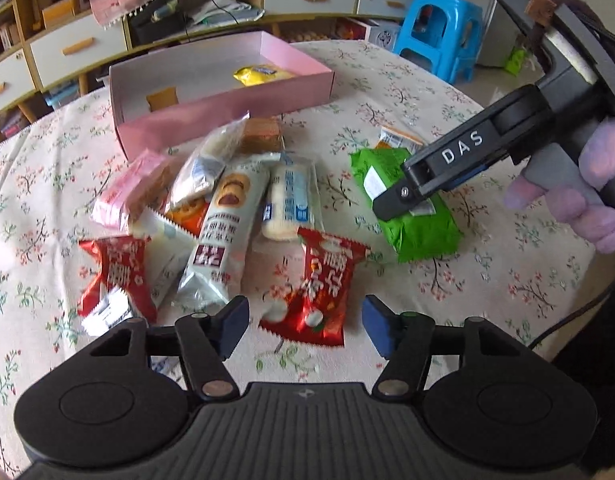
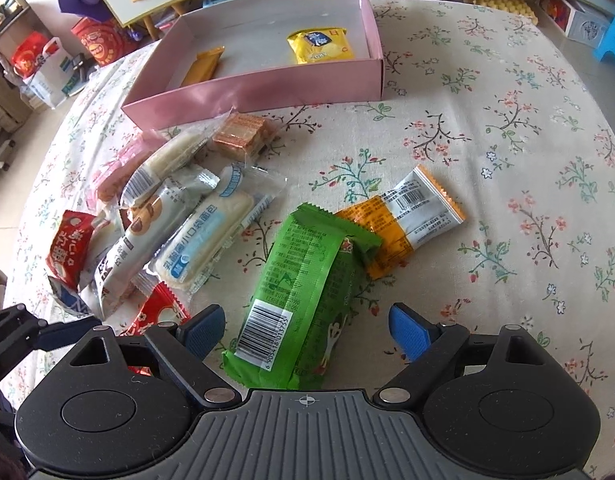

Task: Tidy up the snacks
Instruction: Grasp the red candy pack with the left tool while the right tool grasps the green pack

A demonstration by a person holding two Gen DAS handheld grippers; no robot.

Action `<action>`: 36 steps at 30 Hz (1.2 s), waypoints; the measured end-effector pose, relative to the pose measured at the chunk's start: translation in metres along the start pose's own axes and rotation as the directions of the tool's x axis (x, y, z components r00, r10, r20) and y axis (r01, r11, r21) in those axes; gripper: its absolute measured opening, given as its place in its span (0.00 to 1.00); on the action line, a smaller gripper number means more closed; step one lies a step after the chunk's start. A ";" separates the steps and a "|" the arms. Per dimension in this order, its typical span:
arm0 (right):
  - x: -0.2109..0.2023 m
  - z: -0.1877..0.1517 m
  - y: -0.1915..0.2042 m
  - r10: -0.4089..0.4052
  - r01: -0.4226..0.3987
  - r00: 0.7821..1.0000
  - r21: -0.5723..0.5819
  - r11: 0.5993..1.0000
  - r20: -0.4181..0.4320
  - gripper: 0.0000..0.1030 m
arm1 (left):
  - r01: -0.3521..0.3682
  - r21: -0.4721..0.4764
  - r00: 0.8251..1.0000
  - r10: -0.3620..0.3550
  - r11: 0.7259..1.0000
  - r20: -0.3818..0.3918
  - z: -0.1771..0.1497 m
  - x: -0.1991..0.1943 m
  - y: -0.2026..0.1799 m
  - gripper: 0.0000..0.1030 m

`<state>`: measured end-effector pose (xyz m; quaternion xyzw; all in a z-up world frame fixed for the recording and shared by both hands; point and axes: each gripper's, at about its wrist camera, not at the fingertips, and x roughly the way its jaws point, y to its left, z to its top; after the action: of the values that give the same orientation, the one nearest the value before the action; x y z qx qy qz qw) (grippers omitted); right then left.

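Observation:
A red snack packet (image 1: 321, 280) lies on the flowered tablecloth between the fingers of my left gripper (image 1: 305, 326), which is open; its blue pads stand clear of the wrapper on both sides. My right gripper (image 2: 307, 330) is open around the near end of a green packet (image 2: 303, 284), with gaps at both pads. An orange-and-white packet (image 2: 411, 216) lies half under the green one. Left of it is a pile of several snacks, among them a bread packet (image 2: 203, 236) and a long white packet (image 1: 227, 224). The pink box (image 2: 267, 92) behind holds a yellow packet (image 2: 319, 46) and an orange bar (image 2: 203, 66).
A second red packet (image 1: 115, 276) and a pink packet (image 1: 127, 192) lie at the pile's left. A blue stool (image 1: 439, 32) and a low cabinet with drawers (image 1: 67, 52) stand beyond the round table's far edge. Bags (image 2: 39, 64) sit on the floor.

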<state>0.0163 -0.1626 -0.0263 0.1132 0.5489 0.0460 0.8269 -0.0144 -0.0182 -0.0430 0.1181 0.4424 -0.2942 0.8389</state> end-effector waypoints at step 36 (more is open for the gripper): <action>-0.031 0.022 -0.015 0.141 -0.147 0.988 0.111 0.983 0.059 0.43 | 0.015 -0.165 0.999 -0.007 0.986 0.049 0.040 -0.007 0.006 0.27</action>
<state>0.0235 -0.1859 0.0056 0.2013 0.5196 0.0712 0.8273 0.0131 -0.0289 -0.0146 0.0384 0.4454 -0.2640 0.8546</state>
